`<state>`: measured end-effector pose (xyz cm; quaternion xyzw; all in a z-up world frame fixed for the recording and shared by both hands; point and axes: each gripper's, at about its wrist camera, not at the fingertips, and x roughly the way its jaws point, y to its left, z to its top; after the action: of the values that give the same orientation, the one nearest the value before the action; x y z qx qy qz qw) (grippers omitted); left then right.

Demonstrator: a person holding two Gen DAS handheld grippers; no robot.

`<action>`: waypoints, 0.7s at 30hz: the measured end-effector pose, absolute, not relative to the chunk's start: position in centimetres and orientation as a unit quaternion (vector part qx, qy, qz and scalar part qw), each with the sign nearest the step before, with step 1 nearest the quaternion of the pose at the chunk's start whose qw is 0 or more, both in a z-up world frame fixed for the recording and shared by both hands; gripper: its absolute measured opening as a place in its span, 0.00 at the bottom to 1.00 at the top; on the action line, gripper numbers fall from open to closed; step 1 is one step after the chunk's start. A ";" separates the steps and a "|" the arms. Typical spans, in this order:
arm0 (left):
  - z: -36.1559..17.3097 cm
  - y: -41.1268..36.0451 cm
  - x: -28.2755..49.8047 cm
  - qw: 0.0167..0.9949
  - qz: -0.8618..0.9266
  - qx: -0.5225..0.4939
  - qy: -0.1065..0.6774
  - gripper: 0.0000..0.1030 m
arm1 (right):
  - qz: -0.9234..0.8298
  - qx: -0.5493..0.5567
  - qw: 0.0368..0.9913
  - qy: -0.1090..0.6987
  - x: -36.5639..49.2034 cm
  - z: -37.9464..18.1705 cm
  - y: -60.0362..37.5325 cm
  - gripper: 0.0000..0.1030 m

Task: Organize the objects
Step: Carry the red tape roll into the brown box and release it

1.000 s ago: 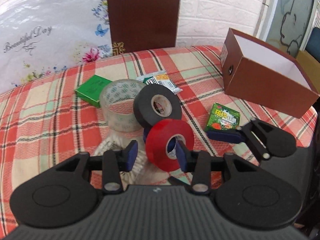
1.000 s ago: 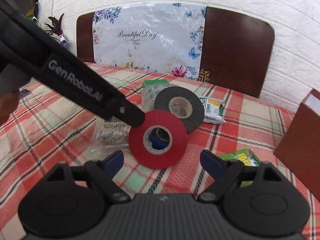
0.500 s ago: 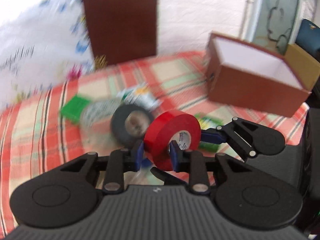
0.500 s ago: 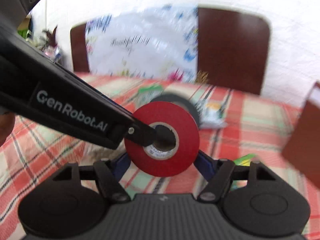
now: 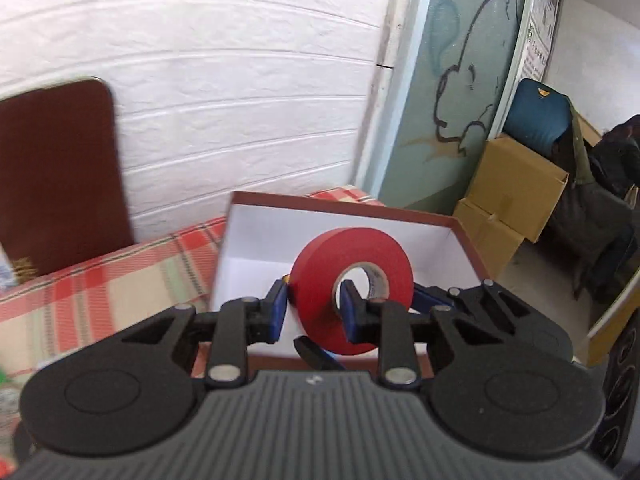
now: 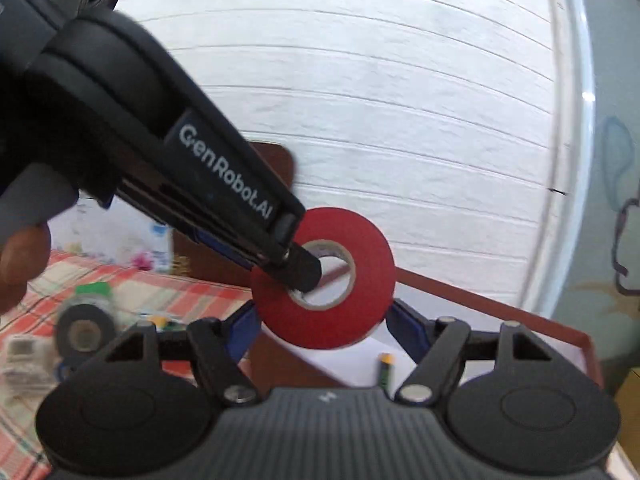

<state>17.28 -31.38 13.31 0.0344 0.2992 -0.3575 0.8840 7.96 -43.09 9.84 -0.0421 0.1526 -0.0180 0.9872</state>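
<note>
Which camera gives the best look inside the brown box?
The left wrist view: it looks down past the red tape roll into the brown box, showing white walls and floor. The right wrist view shows only one rim corner and a patch of white floor behind the tape.

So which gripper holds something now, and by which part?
The left gripper holds the red tape by its ring wall, one finger through the core hole. The right gripper only flanks it, open.

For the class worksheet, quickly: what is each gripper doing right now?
Left gripper: shut on the red tape roll, one finger through its core.
Right gripper: open, holding nothing.
</note>
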 end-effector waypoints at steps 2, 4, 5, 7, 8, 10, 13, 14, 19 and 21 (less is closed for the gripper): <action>12.6 -33.0 18.1 0.880 -0.358 0.026 0.312 0.30 | -0.025 -0.028 0.985 0.168 8.6 9.5 -44.7 0.69; 11.7 -34.1 18.7 0.877 -0.353 0.020 0.327 0.30 | -0.031 -0.024 0.981 0.188 9.4 8.9 -45.6 0.69; 11.2 -34.4 19.0 0.876 -0.350 0.021 0.332 0.30 | -0.032 -0.024 0.980 0.196 9.8 8.6 -45.9 0.69; 10.3 -34.7 19.2 0.876 -0.338 0.029 0.344 0.31 | -0.030 -0.020 0.977 0.208 10.1 7.9 -46.0 0.71; 9.9 -34.5 19.6 0.874 -0.335 0.032 0.351 0.31 | -0.033 -0.016 0.978 0.204 10.1 7.6 -45.9 0.73; 9.7 -33.7 19.7 0.871 -0.335 0.030 0.358 0.32 | -0.038 -0.012 0.980 0.194 9.6 7.7 -46.1 0.77; 10.4 -31.8 19.2 0.872 -0.339 0.021 0.352 0.34 | -0.033 0.005 0.982 0.185 8.5 8.0 -45.8 0.77; 10.9 -31.0 18.8 0.874 -0.339 0.019 0.347 0.34 | -0.032 0.006 0.983 0.181 8.2 8.1 -45.4 0.77; 12.7 -24.6 16.2 0.890 -0.336 -0.001 0.309 0.34 | -0.025 -0.003 0.989 0.147 6.1 8.7 -42.9 0.77; 12.6 -21.4 15.1 0.898 -0.320 -0.008 0.301 0.34 | -0.011 0.004 0.990 0.138 5.8 9.0 -41.7 0.78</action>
<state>15.09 -21.41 12.60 -0.0075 0.3014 -0.3199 0.8982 5.80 -41.71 9.05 0.0042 0.1375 -0.0106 0.9904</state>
